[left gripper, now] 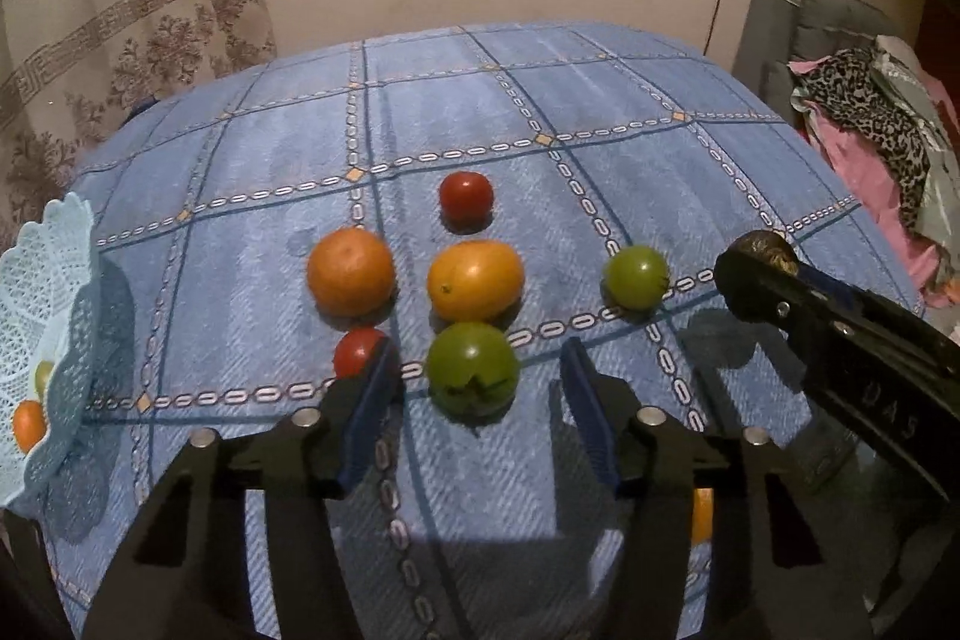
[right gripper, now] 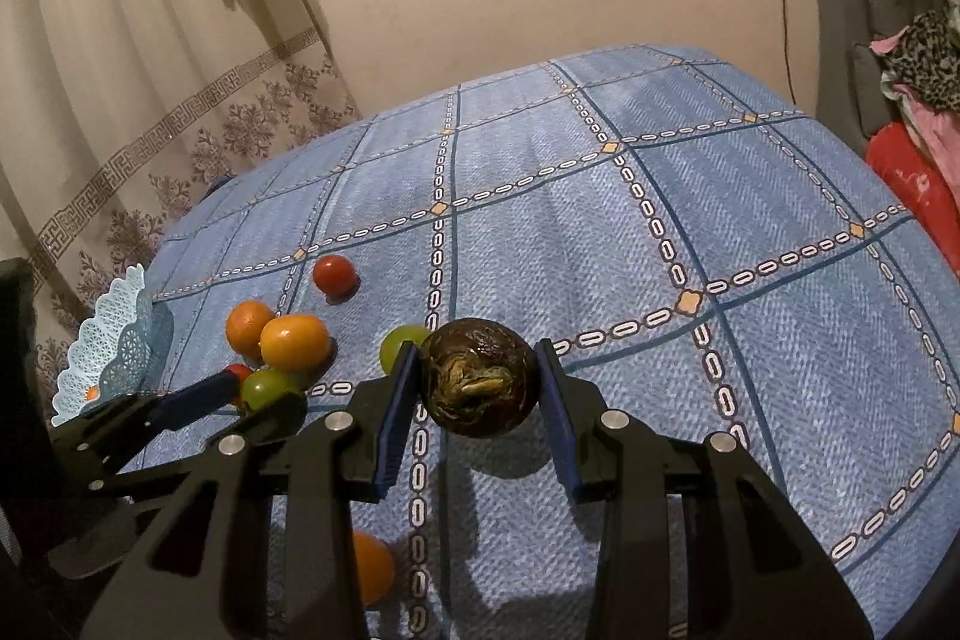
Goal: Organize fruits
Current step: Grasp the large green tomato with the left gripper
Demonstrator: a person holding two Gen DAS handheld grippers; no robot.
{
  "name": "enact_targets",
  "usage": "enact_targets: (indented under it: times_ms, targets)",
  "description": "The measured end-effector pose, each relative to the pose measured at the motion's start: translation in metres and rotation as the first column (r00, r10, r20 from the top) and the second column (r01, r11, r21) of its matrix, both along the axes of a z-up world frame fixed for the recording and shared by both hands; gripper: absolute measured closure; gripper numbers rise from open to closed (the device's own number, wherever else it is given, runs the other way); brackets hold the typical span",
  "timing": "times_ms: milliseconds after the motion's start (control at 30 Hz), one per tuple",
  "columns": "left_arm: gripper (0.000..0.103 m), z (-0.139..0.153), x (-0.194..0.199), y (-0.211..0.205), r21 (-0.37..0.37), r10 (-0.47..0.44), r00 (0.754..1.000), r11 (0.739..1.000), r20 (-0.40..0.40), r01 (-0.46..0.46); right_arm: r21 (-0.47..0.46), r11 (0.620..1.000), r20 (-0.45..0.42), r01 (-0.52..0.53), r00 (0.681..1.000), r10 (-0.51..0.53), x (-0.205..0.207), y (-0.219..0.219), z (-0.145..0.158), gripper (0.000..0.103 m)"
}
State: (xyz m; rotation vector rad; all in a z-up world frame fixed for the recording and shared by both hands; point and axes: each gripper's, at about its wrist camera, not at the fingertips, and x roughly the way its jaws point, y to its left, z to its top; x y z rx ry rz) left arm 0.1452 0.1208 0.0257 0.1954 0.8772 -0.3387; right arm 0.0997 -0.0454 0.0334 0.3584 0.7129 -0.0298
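right gripper (right gripper: 478, 388) is pinching a dark brown mottled fruit (right gripper: 478, 377) between its blue pads, holding it above the blue checked tablecloth (right gripper: 690, 220). left gripper (left gripper: 474, 403) is standing spread and empty, framing a green tomato (left gripper: 473, 369) on the cloth without touching it. beside that are lying two oranges (left gripper: 351, 270) (left gripper: 474, 278), two red tomatoes (left gripper: 466, 199) (left gripper: 359, 352) and a second green tomato (left gripper: 635, 277), all grouped near the table's centre; another orange fruit (right gripper: 373, 567) is sitting closer in, below the right gripper. the light blue lattice basket (left gripper: 57, 292) is standing at the far left edge and is already holding an orange fruit (left gripper: 28, 424) and a pale green one (left gripper: 43, 377). judgement: carrying the dark fruit to the basket is calling for a steady grip and a high path over the cluster and the left gripper, lowering inside the rim before letting go, since round fruit is likely to roll.
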Motion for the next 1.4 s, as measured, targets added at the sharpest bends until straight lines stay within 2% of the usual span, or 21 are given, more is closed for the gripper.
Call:
enact_targets:
  times_ms: [67,200,467,700,900,1033,1400]
  targets:
    - [0.062,-0.006,0.004,0.000,-0.004,0.008,1.000,1.000,-0.022,-0.008,0.002,1.000,0.001,0.002,1.000,-0.002,-0.001,-0.001,0.000,0.064]
    - [0.069,-0.013,0.005,0.001,0.002,0.023,1.000,1.000,-0.019,-0.023,0.001,1.000,-0.004,-0.001,1.000,0.001,0.000,0.001,-0.002,0.064]
    - [0.070,-0.009,-0.008,0.004,-0.017,0.014,1.000,1.000,0.003,-0.014,-0.005,1.000,-0.004,0.000,1.000,0.000,0.001,0.002,-0.003,0.064]
    - [0.070,0.007,-0.026,0.006,-0.024,0.012,0.998,1.000,0.069,-0.010,-0.010,1.000,-0.002,0.012,1.000,-0.012,0.002,0.003,-0.005,0.064]
    - [0.070,0.019,-0.035,0.017,-0.024,0.058,0.991,0.998,0.124,-0.055,-0.021,1.000,-0.010,0.017,1.000,-0.017,0.003,0.005,-0.007,0.064]
    - [0.070,0.022,-0.037,0.023,0.007,0.084,0.982,0.996,0.169,-0.086,-0.031,0.999,-0.014,0.023,1.000,-0.024,0.004,0.005,-0.009,0.064]
    - [0.070,0.034,-0.046,0.043,-0.015,0.125,0.971,0.992,0.204,-0.124,-0.047,0.998,-0.023,0.033,0.999,-0.034,0.006,0.004,-0.013,0.064]
